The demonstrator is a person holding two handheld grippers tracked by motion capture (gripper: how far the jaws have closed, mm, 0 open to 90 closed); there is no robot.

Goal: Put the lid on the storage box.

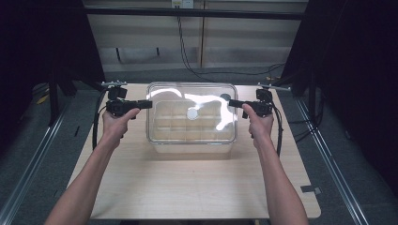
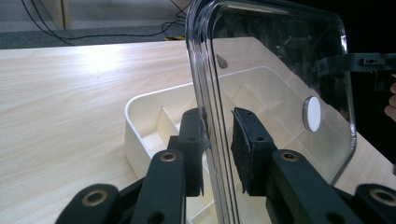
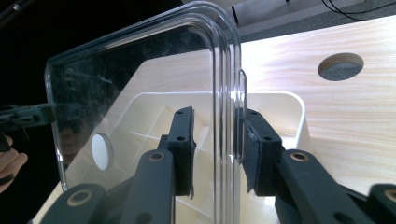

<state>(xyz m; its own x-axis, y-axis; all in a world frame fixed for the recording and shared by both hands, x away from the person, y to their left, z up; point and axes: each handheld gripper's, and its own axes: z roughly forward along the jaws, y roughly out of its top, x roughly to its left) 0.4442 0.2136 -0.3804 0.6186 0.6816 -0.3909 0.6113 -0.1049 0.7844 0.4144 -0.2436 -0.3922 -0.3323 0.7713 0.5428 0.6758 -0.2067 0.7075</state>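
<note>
A clear plastic lid [image 1: 192, 93] with a white round disc [image 1: 192, 113] at its middle hangs level just above a cream box [image 1: 192, 147] split into several compartments. My left gripper [image 1: 149, 104] clamps the lid's left edge and my right gripper [image 1: 231, 102] clamps its right edge. In the left gripper view the pads [image 2: 243, 149] sit on either side of the lid [image 2: 280, 70] rim, with the box [image 2: 140, 112] below. In the right gripper view the right gripper [image 3: 217, 140] pinches the lid [image 3: 140, 84] rim the same way over the box [image 3: 289, 112].
The box stands at the far middle of a light wooden table [image 1: 187, 187], with bare board in front and at both sides. A round hole [image 3: 340, 66] is cut in the tabletop beyond the box. Dark floor and metal rails surround the table.
</note>
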